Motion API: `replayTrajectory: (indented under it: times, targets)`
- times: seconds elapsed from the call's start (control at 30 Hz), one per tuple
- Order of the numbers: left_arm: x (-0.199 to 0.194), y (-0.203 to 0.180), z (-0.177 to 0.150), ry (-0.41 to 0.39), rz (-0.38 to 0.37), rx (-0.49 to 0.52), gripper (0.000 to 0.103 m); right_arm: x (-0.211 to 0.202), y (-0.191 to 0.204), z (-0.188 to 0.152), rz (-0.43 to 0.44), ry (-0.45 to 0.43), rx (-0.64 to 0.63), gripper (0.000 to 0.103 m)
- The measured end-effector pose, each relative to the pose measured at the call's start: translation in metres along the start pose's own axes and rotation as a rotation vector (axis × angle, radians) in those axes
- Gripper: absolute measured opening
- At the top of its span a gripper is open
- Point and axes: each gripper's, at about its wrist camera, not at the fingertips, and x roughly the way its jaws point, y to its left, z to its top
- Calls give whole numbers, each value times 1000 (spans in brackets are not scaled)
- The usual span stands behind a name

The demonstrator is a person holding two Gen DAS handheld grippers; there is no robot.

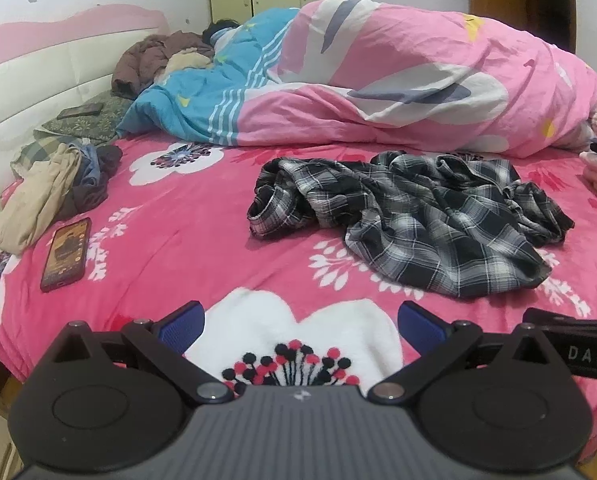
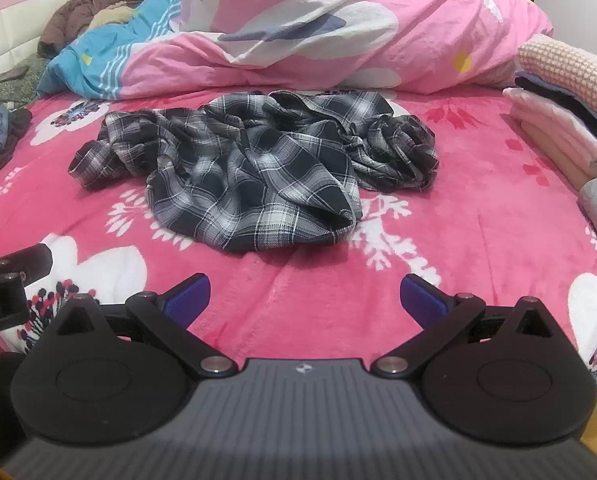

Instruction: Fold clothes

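Note:
A crumpled black-and-white plaid shirt lies in a heap on the pink flowered blanket, one sleeve trailing to the left. My left gripper hovers open over the bed's near edge, short of the shirt and to its left, nothing between its blue pads. My right gripper is open too, just in front of the shirt's near hem, empty. The right gripper's body shows at the right edge of the left wrist view, and the left gripper's body at the left edge of the right wrist view.
A person lies under a pink and blue quilt across the back of the bed. A phone and a loose pile of clothes lie at the left. Folded clothes are stacked at the right. A second phone rests near the headboard.

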Motion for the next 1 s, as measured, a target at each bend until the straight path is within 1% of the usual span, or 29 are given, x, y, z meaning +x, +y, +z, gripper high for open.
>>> replayTrajectory:
  times: [1.0]
  targets:
    - [2,2,1,-1,-7,-15,103,3,2,5,-20,-3,-7,102]
